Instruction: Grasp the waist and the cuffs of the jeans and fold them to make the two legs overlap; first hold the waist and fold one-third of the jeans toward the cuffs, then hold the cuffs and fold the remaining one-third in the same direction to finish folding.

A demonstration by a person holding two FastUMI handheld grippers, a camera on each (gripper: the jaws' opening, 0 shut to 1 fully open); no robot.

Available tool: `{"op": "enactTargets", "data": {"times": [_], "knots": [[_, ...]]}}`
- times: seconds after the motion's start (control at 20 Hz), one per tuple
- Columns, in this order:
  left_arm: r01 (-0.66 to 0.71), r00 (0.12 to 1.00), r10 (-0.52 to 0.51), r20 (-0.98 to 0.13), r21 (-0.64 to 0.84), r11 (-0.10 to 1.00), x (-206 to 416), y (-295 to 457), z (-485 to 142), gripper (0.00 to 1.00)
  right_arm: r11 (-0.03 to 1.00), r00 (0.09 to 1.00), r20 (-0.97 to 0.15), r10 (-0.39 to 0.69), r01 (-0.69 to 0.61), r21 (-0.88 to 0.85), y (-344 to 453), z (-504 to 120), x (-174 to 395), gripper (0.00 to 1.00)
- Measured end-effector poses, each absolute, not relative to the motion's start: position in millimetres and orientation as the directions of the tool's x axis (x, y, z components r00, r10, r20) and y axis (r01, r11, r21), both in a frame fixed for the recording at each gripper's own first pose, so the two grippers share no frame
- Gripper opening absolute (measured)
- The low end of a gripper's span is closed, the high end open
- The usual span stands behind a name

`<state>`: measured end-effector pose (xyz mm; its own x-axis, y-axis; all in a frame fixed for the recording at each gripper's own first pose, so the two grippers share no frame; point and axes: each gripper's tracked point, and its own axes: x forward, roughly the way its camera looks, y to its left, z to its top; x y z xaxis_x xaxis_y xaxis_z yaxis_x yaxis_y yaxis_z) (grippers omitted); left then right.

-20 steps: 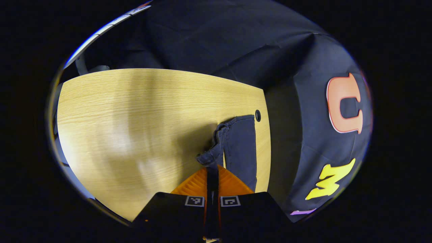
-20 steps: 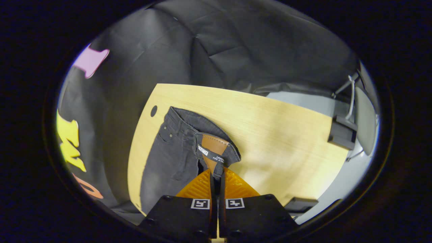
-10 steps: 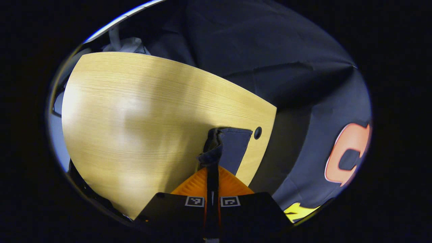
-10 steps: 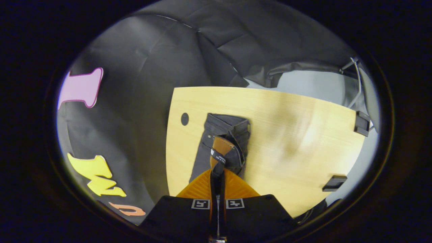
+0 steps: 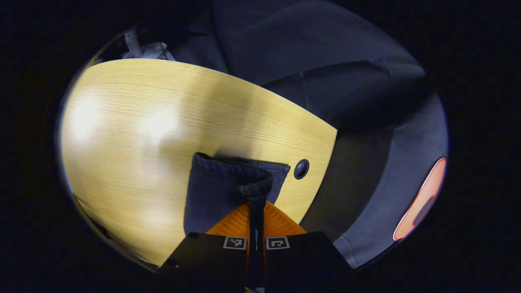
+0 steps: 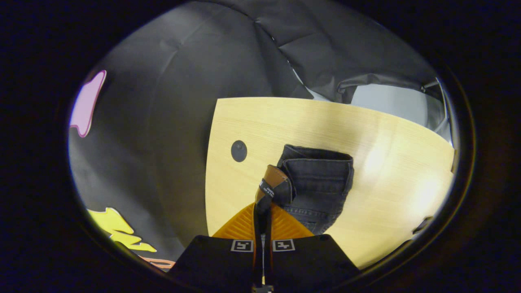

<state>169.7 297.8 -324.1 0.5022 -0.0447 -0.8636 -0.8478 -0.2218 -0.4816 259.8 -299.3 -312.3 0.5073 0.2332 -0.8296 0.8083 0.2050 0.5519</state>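
Carrying cuff and waist across, both jaws clamped on jeans, we now overlap the legs.

The jeans run under the left gripper, their near part hidden. The right gripper covers the waist's pinched edge.

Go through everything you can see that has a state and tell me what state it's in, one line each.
Left gripper: shut on the jeans' cuffs.
Right gripper: shut on the jeans' waist.
Jeans: one leg folded over the other, lying on the table.
Table: flat, bearing the jeans.
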Motion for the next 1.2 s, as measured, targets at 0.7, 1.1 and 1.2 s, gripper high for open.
{"op": "enactTargets", "data": {"times": [0.7, 1.1, 1.2], "knots": [[-0.855, 0.509, -0.114, -0.854, -0.484, -0.188, 216.8, 296.4, -374.1, 0.45, 0.228, 0.516, -0.832, 0.205, 0.801, 0.553, -302.8, -361.9, 294.9, 0.21], [-0.821, 0.568, -0.083, -0.819, -0.57, 0.0, 205.0, 285.4, -298.2, 1.0, 0.498, 0.612, -0.789, 0.047, 0.67, 0.55, -316.5, -296.2, 262.9, 0.83], [-0.768, 0.609, -0.035, -0.793, -0.599, 0.227, 200.1, 274.5, -258.5, 0.99, 0.612, 0.688, -0.726, 0.025, 0.564, 0.555, -310.1, -265.0, 243.4, 0.83]]}}
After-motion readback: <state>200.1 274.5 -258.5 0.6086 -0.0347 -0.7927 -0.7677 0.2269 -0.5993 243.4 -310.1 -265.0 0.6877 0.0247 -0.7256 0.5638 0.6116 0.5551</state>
